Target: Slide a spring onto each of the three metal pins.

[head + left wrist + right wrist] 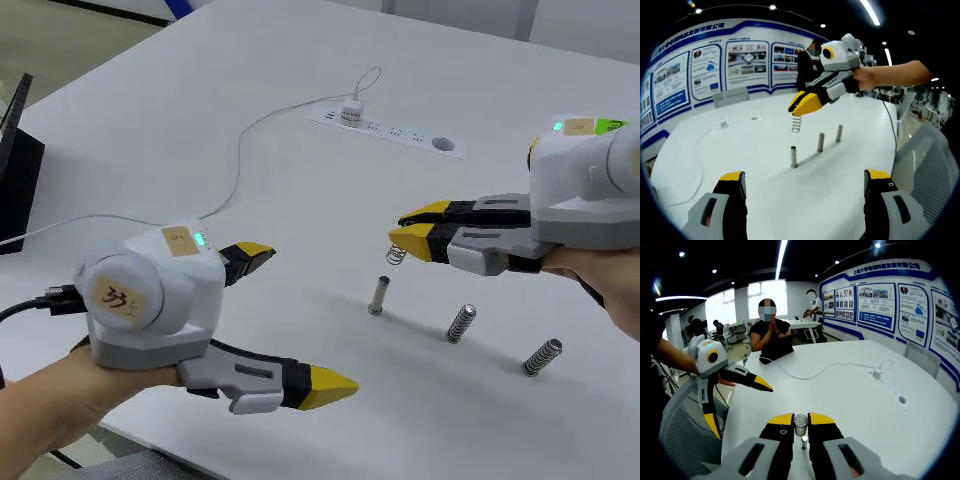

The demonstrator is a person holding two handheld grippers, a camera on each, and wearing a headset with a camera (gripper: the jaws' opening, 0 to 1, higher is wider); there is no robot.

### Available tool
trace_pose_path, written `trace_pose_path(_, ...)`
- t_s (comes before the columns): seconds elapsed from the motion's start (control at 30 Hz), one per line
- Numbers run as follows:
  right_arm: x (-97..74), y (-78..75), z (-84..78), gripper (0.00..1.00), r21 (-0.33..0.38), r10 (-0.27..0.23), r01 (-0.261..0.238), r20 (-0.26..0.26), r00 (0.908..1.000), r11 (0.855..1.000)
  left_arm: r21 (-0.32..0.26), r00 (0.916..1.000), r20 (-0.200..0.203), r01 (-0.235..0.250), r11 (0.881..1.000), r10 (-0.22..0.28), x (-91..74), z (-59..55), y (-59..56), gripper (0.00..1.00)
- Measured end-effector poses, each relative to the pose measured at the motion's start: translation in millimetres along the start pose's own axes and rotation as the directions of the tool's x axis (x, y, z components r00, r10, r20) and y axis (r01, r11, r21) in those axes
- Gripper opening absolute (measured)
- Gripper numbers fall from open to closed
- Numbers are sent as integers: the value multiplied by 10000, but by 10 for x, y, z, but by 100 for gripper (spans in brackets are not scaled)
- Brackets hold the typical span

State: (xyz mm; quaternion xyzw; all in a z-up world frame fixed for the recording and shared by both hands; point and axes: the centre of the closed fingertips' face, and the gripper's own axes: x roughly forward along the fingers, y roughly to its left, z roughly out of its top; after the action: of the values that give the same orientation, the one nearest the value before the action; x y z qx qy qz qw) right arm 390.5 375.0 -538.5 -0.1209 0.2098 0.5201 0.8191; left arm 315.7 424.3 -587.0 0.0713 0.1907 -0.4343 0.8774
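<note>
We see the right gripper [405, 228] held level, its yellow tips pinching a small coiled wire spring [396, 255] that hangs just below them. The smooth bare pin [378, 296] stands right under it. Back beneath the gripper's body, the first coiled pin [460, 323] and the second coiled pin [542, 356] lean. The left gripper [305, 317] hovers low on its side, jaws spread wide, over the matte white table [200, 120].
</note>
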Motion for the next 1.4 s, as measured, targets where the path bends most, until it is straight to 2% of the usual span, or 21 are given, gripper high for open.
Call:
trace_pose_path(0.23,79,-51,-122,11,254,-32,40,-318,9995,9997,-339,9998,169,-88,9994,94,-9,-49,25,99)
trace_pose_path(0.43,175,-36,-200,11,118,44,-37,-623,9980,9999,-586,10000,36,-84,9982,86,-1,-139,-3,98)
trace_pose_path(0.57,228,-37,-222,11,182,117,-105,-695,9975,9998,-518,10000,11,-17,9987,18,17,-136,-29,98)
trace_pose_path(0.67,259,-50,-248,11,145,95,-84,-796,9968,9999,-797,9999,112,-44,9968,54,27,-139,-38,98)
trace_pose_path(0.9,292,-72,-298,11,224,42,-21,-918,9958,9997,-606,9998,-138,142,9981,-151,53,-183,-112,98)
trace_pose_path(1.13,312,-59,-289,11,-14,-69,68,-962,9953,10000,-590,9998,-196,92,9982,-104,43,-202,-99,98)
trace_pose_path(1.33,282,-40,-315,11,175,-13,32,-1030,9947,9998,-576,9997,-245,35,9983,-49,36,-209,-94,98)
trace_pose_path(1.4,280,-44,-321,11,205,-26,47,-1034,9946,9998,-565,9999,-143,6,9984,-14,34,-187,-91,98)
